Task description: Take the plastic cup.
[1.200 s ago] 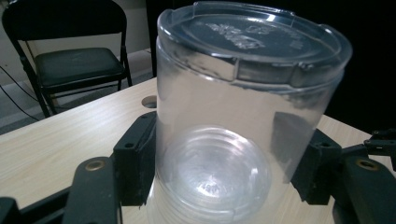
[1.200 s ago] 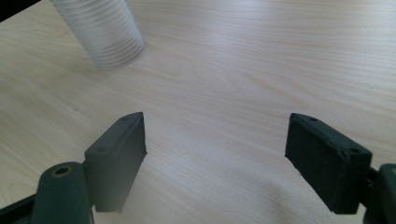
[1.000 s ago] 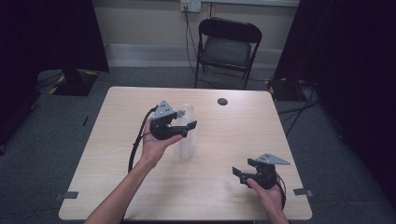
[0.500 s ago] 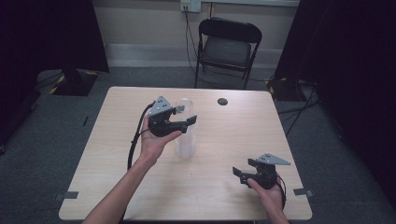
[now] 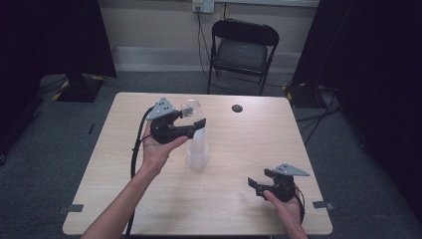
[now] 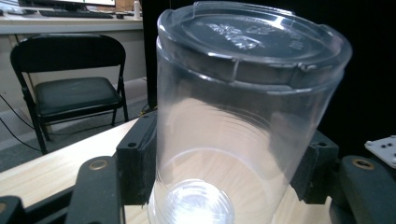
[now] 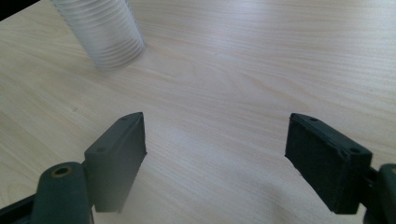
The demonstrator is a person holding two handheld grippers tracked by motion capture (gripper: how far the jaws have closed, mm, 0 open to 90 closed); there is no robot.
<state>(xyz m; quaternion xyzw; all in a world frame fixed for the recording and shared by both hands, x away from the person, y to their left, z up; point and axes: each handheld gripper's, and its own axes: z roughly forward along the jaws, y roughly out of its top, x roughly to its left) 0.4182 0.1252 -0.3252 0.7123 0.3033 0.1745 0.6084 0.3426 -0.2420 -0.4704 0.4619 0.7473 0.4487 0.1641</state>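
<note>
Left claw (image 5: 195, 118) is part closed on a clear cup (image 6: 243, 93), one black pad on each side wall and both touching it. The cup is base-up, the top one of an inverted cup stack (image 5: 197, 152). In the left gripper view the next cup's base shows inside it, low down, so it looks only partly drawn off.

Key relation: the held cup sits directly above the stack, around the middle of the table (image 5: 239, 209) and a bit toward its left edge. The stack stands upright with its long axis vertical. The held cup seems tipped slightly away from the person in the high view. My read is that the pull should run straight up along the stack axis. Any tilt risks dragging the next cup up with it or toppling the stack.

Right claw (image 5: 255, 186) has its jaws wide open with nothing between them. It sits low near the table's front right corner, well apart from the stack, which lies ahead and to its left. The left hand is clearly the nearer one. The right could pin the stack if it lifts, but it has a long reach to get there.

Surface is a light wood-grain tabletop, smooth. A small dark disc (image 5: 237, 108) lies near the far edge, clear of the work.

Room: grey carpet, black curtains on both sides, a black folding chair (image 5: 242, 50) behind the far edge, and a pale wall.
</note>
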